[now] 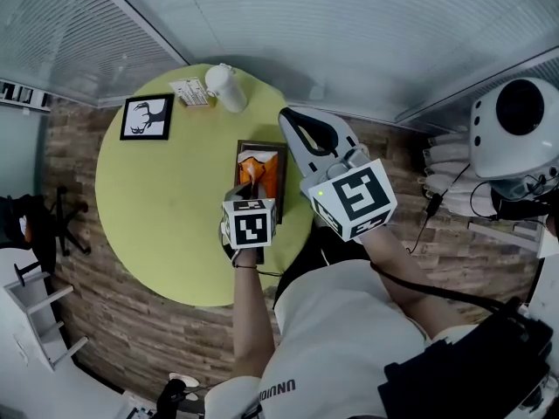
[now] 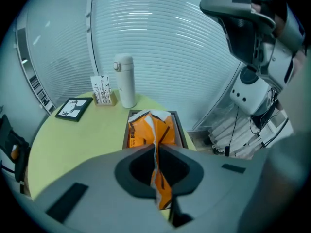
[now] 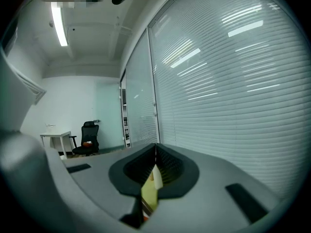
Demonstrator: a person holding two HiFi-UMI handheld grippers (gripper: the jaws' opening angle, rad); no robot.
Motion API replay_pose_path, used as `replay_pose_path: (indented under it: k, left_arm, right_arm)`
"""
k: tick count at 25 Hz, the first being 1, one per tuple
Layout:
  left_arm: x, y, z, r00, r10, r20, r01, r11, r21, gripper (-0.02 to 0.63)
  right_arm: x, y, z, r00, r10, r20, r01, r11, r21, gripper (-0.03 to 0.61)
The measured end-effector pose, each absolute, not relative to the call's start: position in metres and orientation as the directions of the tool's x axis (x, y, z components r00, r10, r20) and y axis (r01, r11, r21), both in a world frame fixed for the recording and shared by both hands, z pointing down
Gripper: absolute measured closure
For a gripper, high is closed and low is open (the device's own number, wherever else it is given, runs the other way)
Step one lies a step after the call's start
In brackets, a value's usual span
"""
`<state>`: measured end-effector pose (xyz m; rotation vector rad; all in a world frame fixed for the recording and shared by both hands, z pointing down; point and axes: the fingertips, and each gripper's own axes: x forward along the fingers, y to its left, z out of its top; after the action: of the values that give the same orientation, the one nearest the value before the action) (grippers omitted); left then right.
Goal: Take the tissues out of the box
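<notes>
A dark brown box (image 1: 260,144) stands on the round yellow-green table (image 1: 157,216), right of its middle. An orange-and-white tissue pack (image 1: 260,166) sticks up out of it. My left gripper (image 1: 251,183) reaches over the box's near end. In the left gripper view its jaws (image 2: 156,147) are shut on a pulled-up fold of the tissue pack (image 2: 148,127), with the box (image 2: 179,130) just beyond. My right gripper (image 1: 293,116) hangs higher, right of the box, with jaws together. The right gripper view faces window blinds, with nothing between the shut jaws (image 3: 155,149).
At the table's far edge stand a white bottle (image 1: 225,87), a small card holder (image 1: 190,92) and a framed deer picture (image 1: 146,117). A white domed machine (image 1: 515,129) with cables stands on the floor to the right. A black office chair (image 3: 87,139) is in the background.
</notes>
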<state>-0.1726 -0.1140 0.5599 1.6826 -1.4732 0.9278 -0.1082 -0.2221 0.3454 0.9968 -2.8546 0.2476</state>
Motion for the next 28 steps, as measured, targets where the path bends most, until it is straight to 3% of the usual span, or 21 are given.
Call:
replay_pose_path:
  k: [11, 28]
  left_arm:
    - [-0.172, -0.107, 0.492, 0.072, -0.685, 0.725, -0.997, -0.044, 0.058, 0.600]
    - [-0.193, -0.125, 0.417, -0.058, -0.861, 0.505, -0.997, 0.026, -0.070, 0.600]
  right_arm:
    - [-0.101, -0.195, 0.324, -0.797, -0.591, 0.126, -0.603, 0.792, -0.094, 0.558]
    - [-0.117, -0.192, 0.317, -0.826, -0.554, 0.100, -0.561, 0.825, -0.063, 0.560]
